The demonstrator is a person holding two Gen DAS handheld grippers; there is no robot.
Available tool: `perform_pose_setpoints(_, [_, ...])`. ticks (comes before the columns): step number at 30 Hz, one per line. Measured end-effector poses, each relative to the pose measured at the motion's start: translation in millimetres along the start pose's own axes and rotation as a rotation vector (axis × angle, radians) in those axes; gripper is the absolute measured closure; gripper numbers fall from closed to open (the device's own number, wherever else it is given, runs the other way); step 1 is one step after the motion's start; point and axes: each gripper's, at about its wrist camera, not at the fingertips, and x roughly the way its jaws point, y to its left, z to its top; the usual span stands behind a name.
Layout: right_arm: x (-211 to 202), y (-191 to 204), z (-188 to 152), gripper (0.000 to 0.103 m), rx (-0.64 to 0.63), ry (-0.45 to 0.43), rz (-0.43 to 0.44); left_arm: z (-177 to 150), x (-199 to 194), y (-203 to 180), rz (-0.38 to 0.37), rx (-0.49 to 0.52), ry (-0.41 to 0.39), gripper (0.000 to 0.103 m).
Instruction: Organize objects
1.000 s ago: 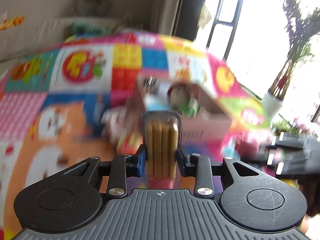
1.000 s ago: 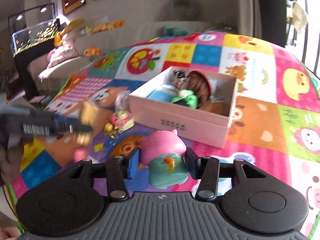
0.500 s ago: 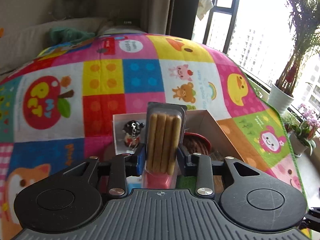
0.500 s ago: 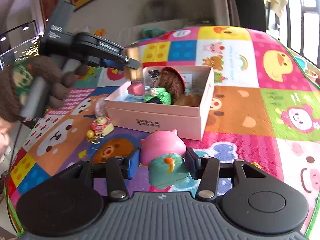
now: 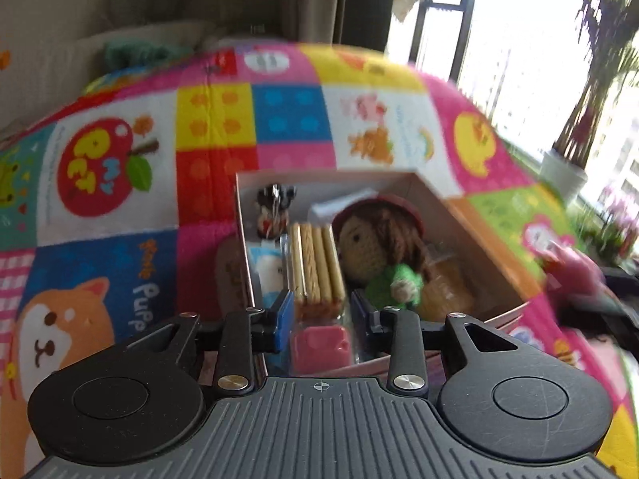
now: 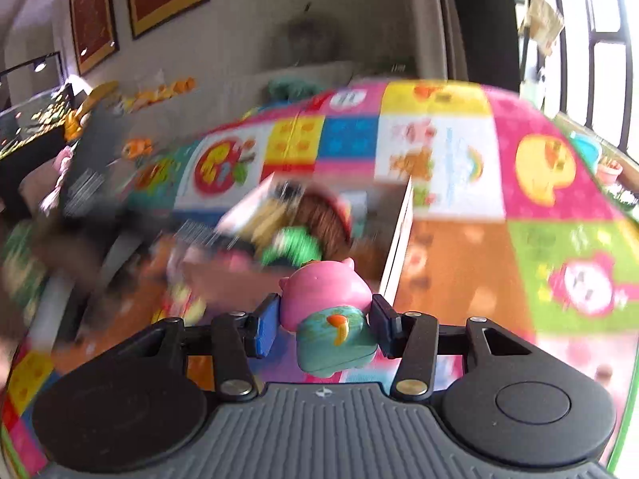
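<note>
My left gripper is open over the pink box. The cookie pack with a pink end lies between the spread fingers, inside the box beside a crocheted doll and a small dark figure. My right gripper is shut on a pink pig toy with a teal body, held just in front of the box. The left gripper shows as a dark blur at the left of the right wrist view.
The box stands on a colourful patchwork play mat. A sofa with cushions lies behind it. A window and a white plant pot are at the right. Small toys lie blurred on the mat left of the box.
My left gripper lowered the cookie pack into the box and opened its fingers. My right gripper carried the pig toy closer to the box.
</note>
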Motion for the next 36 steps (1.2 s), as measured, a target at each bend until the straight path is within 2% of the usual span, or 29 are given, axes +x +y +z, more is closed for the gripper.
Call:
perform_pose_setpoints(5, [53, -23, 61, 0.055, 0.123, -0.023, -0.025, -15, -53, 20, -0.074, -0.097, -0.127, 0.067])
perform_pose_setpoints(7, [77, -31, 79, 0.047, 0.162, -0.018, -0.009, -20, -66, 35, -0.042, -0.136, -0.153, 0.067])
perform_pose_setpoints(8, [88, -33, 84, 0.034, 0.171, -0.006, -0.013, -22, -71, 45, -0.012, -0.161, -0.162, 0.067])
perform_pose_setpoints(11, [100, -26, 88, 0.032, 0.149, -0.006, -0.08, -26, -73, 83, 0.095, -0.261, -0.145, 0.068])
perform_pose_setpoints(14, [89, -17, 75, 0.032, 0.139, -0.007, -0.062, -32, -59, 116, 0.149, -0.363, -0.102, 0.069])
perform_pose_setpoints(18, [64, 2, 47, 0.024, 0.063, -0.004, -0.054, -33, -23, 128, 0.131, -0.427, -0.062, 0.069])
perform_pose_setpoints(22, [44, 21, 9, 0.022, -0.037, 0.054, -0.04, -21, 9, 117, 0.123, -0.391, -0.047, 0.069])
perform_pose_setpoints(25, [31, 26, -17, 0.022, -0.086, 0.088, -0.05, -19, 28, 108, 0.125, -0.336, 0.018, 0.07])
perform_pose_setpoints(30, [11, 9, -48, 0.016, -0.036, 0.114, -0.08, -44, 15, 93, 0.069, -0.263, 0.079, 0.073])
perform_pose_setpoints(36, [14, -17, -71, 0.016, 0.084, 0.17, -0.097, -78, -24, 73, 0.021, -0.31, 0.102, 0.076])
